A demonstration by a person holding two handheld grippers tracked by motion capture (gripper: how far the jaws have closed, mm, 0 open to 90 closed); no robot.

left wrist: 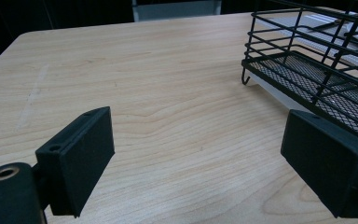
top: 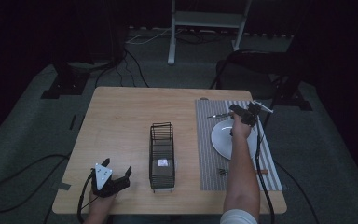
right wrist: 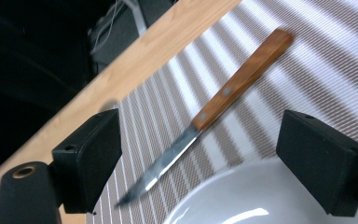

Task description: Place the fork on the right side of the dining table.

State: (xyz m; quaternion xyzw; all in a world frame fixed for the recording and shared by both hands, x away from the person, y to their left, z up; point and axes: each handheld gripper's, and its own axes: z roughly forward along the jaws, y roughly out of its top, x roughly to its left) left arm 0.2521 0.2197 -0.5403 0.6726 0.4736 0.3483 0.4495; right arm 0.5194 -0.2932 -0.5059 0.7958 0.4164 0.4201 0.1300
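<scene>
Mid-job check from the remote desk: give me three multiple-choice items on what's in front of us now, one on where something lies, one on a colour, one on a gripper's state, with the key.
1. Where does the knife lie?
A. in the wire basket
B. on the striped placemat beside the white plate
C. on bare wood near the left gripper

2. What colour is the knife's handle?
A. black
B. white
C. brown wood

3. How is the right gripper just now?
A. open over the knife
B. shut on the knife
C. shut on the plate

Key:
1 B, the right gripper view shows it flat on the placemat, blade tip near the plate rim.
2 C, the handle is brown with two rivets.
3 A, its jaws stand wide apart either side of the knife, touching nothing.
</scene>
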